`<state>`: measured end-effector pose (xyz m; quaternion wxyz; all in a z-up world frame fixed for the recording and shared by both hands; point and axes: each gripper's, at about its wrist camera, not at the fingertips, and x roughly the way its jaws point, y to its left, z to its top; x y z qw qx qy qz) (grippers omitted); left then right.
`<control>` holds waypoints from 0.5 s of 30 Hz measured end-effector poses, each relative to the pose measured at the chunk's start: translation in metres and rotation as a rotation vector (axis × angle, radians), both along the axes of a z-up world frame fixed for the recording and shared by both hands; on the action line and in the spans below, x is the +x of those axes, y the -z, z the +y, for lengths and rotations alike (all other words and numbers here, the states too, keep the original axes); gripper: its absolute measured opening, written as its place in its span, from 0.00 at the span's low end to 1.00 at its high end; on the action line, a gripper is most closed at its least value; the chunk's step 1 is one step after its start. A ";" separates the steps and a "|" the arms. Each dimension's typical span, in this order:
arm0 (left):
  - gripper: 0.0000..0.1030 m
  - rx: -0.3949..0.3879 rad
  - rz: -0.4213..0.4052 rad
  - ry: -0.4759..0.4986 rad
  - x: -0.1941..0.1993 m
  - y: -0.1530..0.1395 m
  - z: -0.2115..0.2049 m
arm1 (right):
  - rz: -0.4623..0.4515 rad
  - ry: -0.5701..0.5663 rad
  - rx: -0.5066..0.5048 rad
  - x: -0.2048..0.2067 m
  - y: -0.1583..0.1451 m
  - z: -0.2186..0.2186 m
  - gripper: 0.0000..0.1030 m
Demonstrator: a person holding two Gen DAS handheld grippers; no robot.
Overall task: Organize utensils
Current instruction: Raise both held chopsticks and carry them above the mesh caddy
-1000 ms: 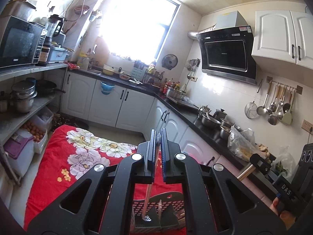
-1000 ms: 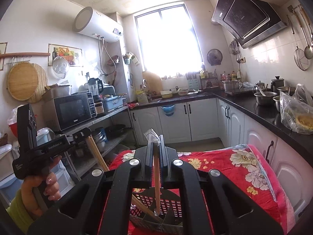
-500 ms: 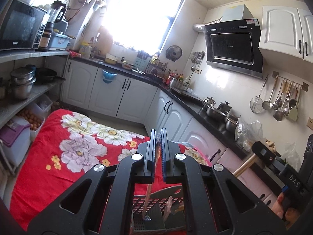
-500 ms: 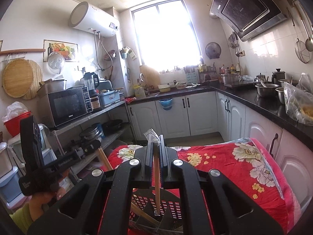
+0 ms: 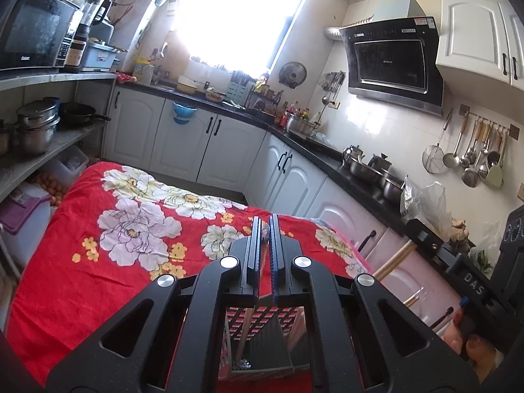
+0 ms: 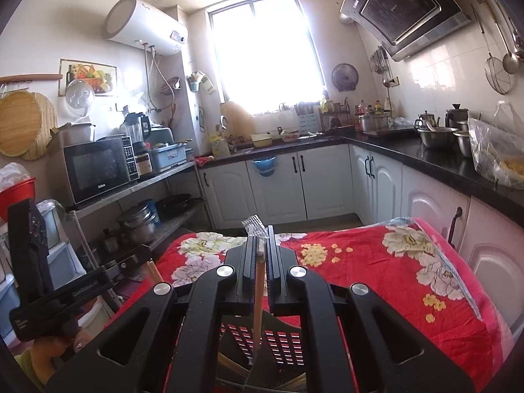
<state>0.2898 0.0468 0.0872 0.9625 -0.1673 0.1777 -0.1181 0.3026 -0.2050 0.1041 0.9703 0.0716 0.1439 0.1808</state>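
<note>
Both are lowered further now: left claw [image 5: 266, 262] clamped on one chopstick [image 5: 246, 324], right claw [image 6: 260, 262] on another chopstick [image 6: 258, 294], tips sunk into the basket [image 6: 288, 344]. Release is probably next.

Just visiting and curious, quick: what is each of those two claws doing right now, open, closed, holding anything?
Left gripper: nearly closed, nothing visibly clamped; a utensil stands in the basket below.
Right gripper: closed on wrapped wooden chopsticks.

Left gripper [image 5: 266, 229] jaws nearly closed, right gripper [image 6: 261, 240] clamped, both angled downward
</note>
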 end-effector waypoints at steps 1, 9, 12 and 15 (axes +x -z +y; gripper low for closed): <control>0.02 0.000 0.001 0.001 0.000 0.001 0.000 | 0.004 -0.001 0.001 0.000 0.002 0.000 0.05; 0.02 0.011 0.016 0.002 -0.005 0.016 0.003 | 0.039 -0.005 -0.006 0.002 0.022 0.005 0.05; 0.02 0.002 0.024 0.003 -0.006 0.019 0.006 | 0.062 0.000 0.002 0.001 0.027 0.003 0.05; 0.02 -0.001 0.036 0.003 -0.008 0.023 0.008 | 0.079 0.004 0.013 -0.002 0.029 0.000 0.06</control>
